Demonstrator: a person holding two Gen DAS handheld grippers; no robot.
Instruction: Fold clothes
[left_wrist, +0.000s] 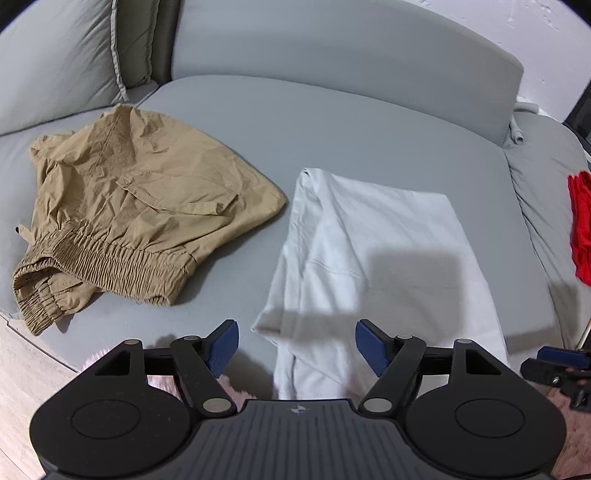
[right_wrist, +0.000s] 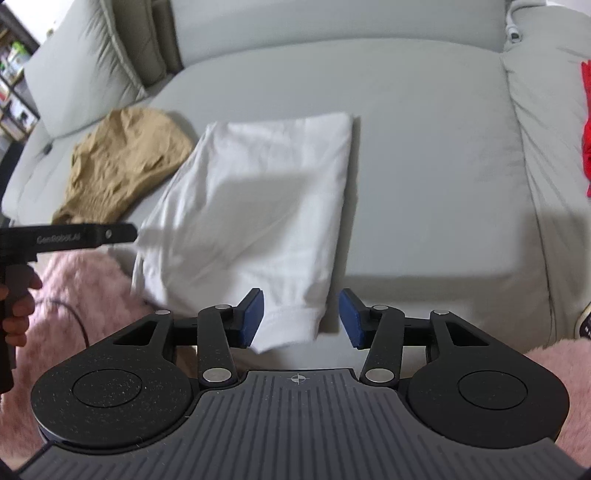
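Observation:
A white garment lies folded lengthwise on the grey sofa seat; it also shows in the right wrist view. Its near end hangs over the seat's front edge. My left gripper is open and empty, with its jaws wide apart over the garment's near left part. My right gripper is open, with its jaws on either side of the garment's near hem, not closed on it. Folded tan shorts lie to the left and also show in the right wrist view.
A red garment lies on the sofa's right section and shows in the right wrist view. A grey cushion leans at the back left. A pink fluffy rug lies in front of the sofa. The left tool's body reaches in from the left.

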